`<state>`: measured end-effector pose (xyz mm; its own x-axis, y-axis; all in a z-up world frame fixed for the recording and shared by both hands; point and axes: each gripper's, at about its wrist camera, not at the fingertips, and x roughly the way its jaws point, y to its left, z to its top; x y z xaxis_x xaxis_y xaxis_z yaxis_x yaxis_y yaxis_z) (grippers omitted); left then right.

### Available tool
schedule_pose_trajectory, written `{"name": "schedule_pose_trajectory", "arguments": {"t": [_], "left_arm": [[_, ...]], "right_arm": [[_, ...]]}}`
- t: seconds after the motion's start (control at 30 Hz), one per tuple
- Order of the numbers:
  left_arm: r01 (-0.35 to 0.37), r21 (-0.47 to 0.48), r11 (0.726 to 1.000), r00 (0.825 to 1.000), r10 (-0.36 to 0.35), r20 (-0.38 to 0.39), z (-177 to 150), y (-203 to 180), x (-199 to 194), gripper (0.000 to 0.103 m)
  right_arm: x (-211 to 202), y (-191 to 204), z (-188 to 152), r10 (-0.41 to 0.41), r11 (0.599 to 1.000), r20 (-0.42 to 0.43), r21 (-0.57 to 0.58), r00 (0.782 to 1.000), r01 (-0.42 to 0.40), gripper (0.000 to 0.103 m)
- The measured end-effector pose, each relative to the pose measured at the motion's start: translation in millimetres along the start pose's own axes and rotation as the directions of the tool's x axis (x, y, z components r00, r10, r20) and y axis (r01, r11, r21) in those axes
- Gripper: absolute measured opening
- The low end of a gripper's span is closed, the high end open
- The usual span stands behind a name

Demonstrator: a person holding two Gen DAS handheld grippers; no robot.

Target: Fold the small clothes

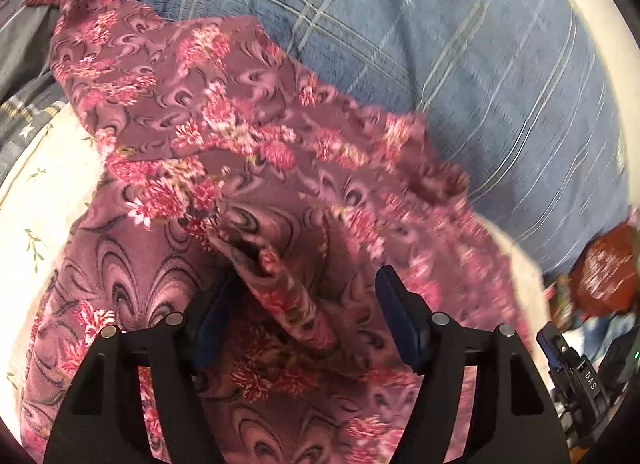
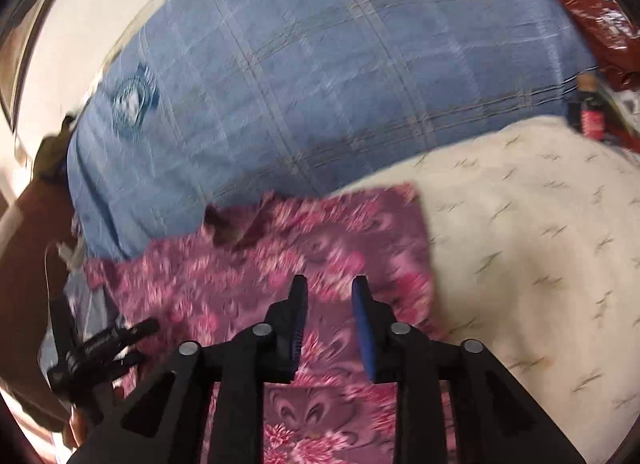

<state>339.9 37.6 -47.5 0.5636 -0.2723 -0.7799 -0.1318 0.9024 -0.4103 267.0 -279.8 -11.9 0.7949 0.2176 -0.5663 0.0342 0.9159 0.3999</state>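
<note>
One purple floral garment (image 1: 224, 135) is seen stretched on the cream bedsheet (image 2: 520, 248), its long axis running from upper left to lower right in the left wrist view. Left gripper (image 1: 304, 296) is spread wide over a raised fold; right gripper (image 2: 328, 304) is parted slightly, nothing clamped.

Purple floral garment (image 1: 240, 135), pink flowers, rumpled and partly folded, lying on bed

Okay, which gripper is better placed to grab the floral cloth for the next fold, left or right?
Probably the left. The left gripper has its jaws wide apart with a raised ridge of the floral cloth between them. The right gripper hangs above flat fabric, jaws only narrowly apart.
</note>
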Motion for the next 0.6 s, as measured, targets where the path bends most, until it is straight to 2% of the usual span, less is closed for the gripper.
{"name": "schedule_pose_trajectory", "arguments": {"t": [0.1,0.13,0.17,0.23,0.3,0.4,0.47,0.57,0.6], "left_arm": [[-0.011,0.031,0.999,1.0,0.011,0.002,-1.7,-5.8,-3.1,0.069],[0.011,0.013,1.0,1.0,-0.011,-0.013,0.6,-2.8,-5.0,0.069],[0.036,-0.013,0.999,0.999,-0.037,-0.027,4.4,1.2,-7.1,0.069],[0.121,-0.105,0.987,0.992,-0.125,-0.033,18.9,20.5,-15.9,0.069],[0.141,-0.162,0.977,0.989,-0.146,-0.016,45.5,44.5,-29.3,0.069],[0.082,-0.196,0.977,0.996,-0.076,0.038,88.7,81.1,-50.8,0.07],[0.002,-0.217,0.976,0.997,0.014,0.071,121.7,112.0,-64.2,0.073],[-0.127,-0.261,0.957,0.986,0.15,0.073,162.7,158.9,-75.1,0.073],[-0.173,-0.295,0.94,0.979,0.198,0.056,173.4,178.3,-77.5,0.073]], "right_arm": [[39.6,-7.3,-22.8,-0.037,0.999,-0.138,0.028,0.99,0.042,0.028],[36.8,-6.9,-32.8,-0.037,0.999,-0.042,0.008,0.998,0.037,0.03],[34.4,-2.2,-39.7,-0.049,0.998,-0.003,-0.028,0.999,0.049,0.032],[32.0,3.3,-41.7,-0.061,0.997,-0.001,-0.055,0.998,0.061,0.038],[30.6,4.4,-41.7,-0.048,0.997,-0.004,-0.065,0.999,0.048,0.041],[31.1,4.8,-42.9,-0.026,0.998,-0.002,-0.053,1.0,0.026,0.042],[29.6,2.2,-42.5,-0.01,0.999,0.001,-0.042,1.0,0.01,0.042],[28.7,1.7,-41.5,0.002,0.999,0.003,-0.033,1.0,-0.002,0.042],[28.0,1.9,-42.0,0.003,0.999,0.003,-0.034,1.0,-0.003,0.043]]}}
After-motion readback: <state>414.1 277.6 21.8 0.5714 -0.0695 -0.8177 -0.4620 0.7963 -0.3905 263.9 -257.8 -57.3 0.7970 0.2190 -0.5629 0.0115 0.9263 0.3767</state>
